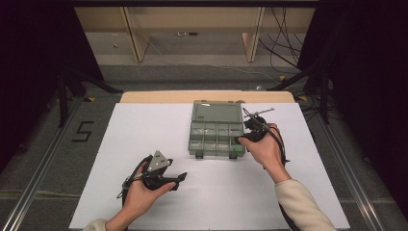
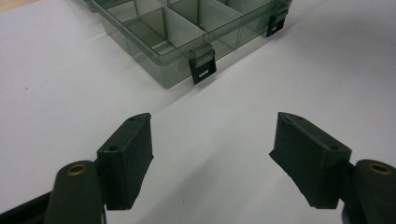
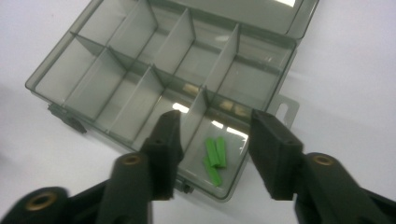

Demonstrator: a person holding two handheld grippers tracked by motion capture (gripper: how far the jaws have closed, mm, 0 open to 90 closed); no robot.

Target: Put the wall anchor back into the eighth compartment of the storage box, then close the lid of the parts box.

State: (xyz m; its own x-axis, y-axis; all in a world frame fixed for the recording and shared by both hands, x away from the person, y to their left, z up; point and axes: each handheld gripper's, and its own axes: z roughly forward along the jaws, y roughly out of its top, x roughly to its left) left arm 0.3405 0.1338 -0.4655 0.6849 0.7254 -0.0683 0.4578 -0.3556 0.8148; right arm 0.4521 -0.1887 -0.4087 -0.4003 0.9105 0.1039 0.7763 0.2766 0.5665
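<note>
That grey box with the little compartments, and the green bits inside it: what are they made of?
The box looks like smoky see-through plastic: the white table shows through its glossy walls. The green bits seem to be matte plastic, evenly coloured, though they're too small to be sure.

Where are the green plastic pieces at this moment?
In the right gripper view, the green plastic pieces lie in a corner compartment of the open organizer box, just beyond the open right gripper.

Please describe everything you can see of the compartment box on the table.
The compartment box is smoky translucent plastic, divided by thin walls into two rows of four compartments. Its lid lies open, folded back flat on the white table. Two black latches hang on the front wall. Green plastic pieces lie in one corner compartment, below the right gripper, whose jaws stand open.
</note>
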